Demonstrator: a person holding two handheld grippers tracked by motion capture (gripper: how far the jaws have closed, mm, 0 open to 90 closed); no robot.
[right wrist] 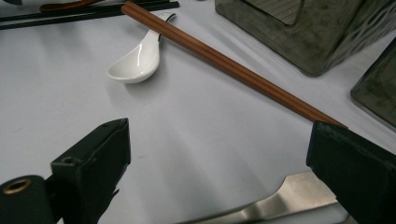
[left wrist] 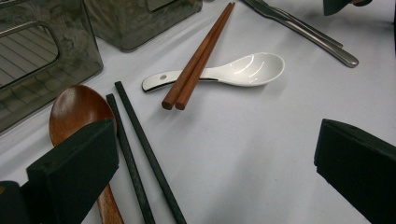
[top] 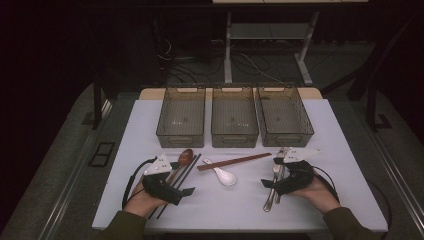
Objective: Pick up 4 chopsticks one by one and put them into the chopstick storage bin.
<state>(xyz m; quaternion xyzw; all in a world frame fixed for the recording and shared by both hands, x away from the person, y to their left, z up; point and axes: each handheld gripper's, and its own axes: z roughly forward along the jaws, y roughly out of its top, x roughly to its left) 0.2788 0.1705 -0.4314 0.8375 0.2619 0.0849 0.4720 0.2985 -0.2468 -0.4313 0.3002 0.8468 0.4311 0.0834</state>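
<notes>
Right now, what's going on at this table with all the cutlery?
A person sits at a white table, holding a two-jaw tool in each hand. Both tools are open and hold nothing. The left tool rests by a wooden spoon and black chopsticks; the right tool sits over metal cutlery. Brown chopsticks lie across a white spoon. Three bins stand empty behind.

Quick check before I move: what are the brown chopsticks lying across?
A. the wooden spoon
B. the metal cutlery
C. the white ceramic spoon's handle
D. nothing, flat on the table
C: in the left gripper view the brown chopsticks cross over the handle of the white ceramic spoon.
</notes>
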